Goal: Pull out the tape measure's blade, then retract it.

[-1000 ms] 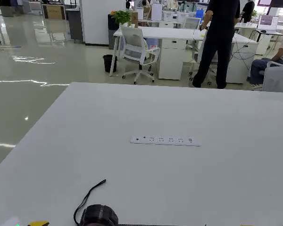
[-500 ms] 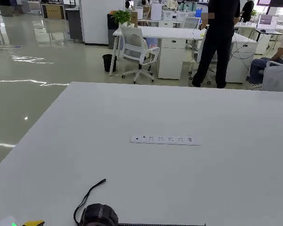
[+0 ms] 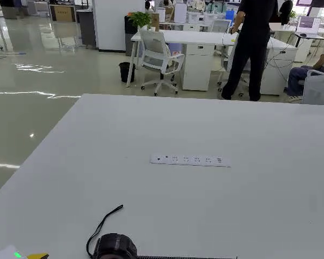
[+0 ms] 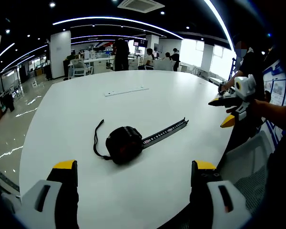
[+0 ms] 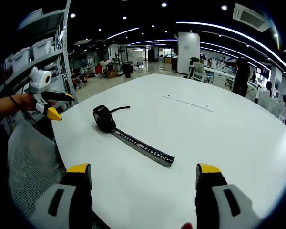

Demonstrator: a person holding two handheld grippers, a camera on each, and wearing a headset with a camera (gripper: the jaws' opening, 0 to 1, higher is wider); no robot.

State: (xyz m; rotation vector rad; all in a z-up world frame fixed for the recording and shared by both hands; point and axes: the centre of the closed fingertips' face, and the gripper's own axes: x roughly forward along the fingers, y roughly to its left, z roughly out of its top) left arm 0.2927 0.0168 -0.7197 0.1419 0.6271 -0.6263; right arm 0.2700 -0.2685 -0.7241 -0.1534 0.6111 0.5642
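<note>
A black tape measure (image 3: 114, 247) lies on the white table (image 3: 205, 205) near its front edge, with a black strap (image 3: 105, 224) looped off its far side. Its blade (image 4: 165, 132) is pulled out flat on the table, as the right gripper view also shows for the case (image 5: 105, 117) and blade (image 5: 143, 146). My left gripper (image 4: 134, 166) hangs open, short of the case and touching nothing. My right gripper (image 5: 144, 168) is open too, beyond the blade's free end. Each gripper appears in the other's view, the right gripper (image 4: 231, 102) and the left gripper (image 5: 50, 105), both held off the table's edge.
A white power strip (image 3: 190, 160) lies mid-table. Beyond the far edge are desks, an office chair (image 3: 156, 56) and a standing person (image 3: 251, 48). Shelving with boxes (image 5: 33, 47) stands behind the left gripper.
The yellow fingertip at the bottom left corner of the head view has slid slightly left. Tape measure and blade have not moved.
</note>
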